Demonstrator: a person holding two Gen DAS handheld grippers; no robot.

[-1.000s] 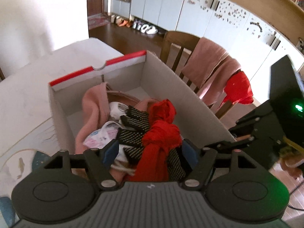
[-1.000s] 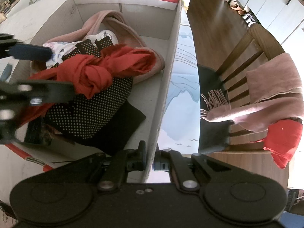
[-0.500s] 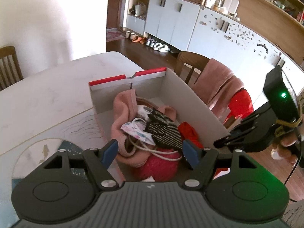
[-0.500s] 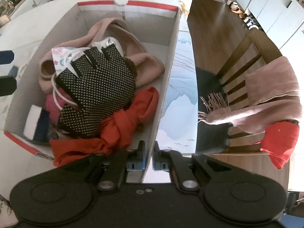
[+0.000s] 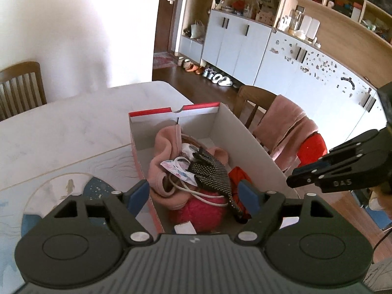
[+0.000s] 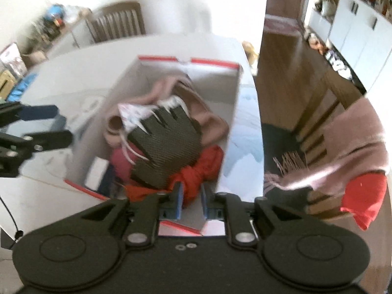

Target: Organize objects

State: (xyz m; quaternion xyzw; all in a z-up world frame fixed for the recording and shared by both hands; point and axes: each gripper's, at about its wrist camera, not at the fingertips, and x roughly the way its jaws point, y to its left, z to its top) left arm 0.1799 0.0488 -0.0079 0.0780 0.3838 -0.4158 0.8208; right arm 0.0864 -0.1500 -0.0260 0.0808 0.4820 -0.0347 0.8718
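The tabletop [image 5: 73, 127] carries a box [image 5: 247, 142] with a red rim, and everything to be sorted lies heaped inside it. Largest in the heap is a pink garment [image 5: 164, 152] slumped from the middle toward 12 o'clock; it looks soft and light, and should fold up in a grip taken on a bunched roll. On it rests a dotted black glove [image 5: 213, 174], limp and thin, best pinched at the cuff or a finger so it does not slide out. A red cloth [image 5: 241, 175] is wedged at 3 o'clock against the box wall, loosely knotted; the knot would give a sure hold. A fuzzy magenta bundle [image 5: 198, 210] sits at 6 o'clock, squashy, under a white cord [image 5: 196, 192] that could snag whatever is lifted. A small printed mask [image 5: 176, 167] peeks out at centre, nearly weightless. The left tool [image 5: 194, 193] hangs above the near end of the box, spread wide and empty. The right tool [image 6: 191, 196], in a blurred view, is narrowly parted with nothing clamped, red cloth showing beyond its gap.
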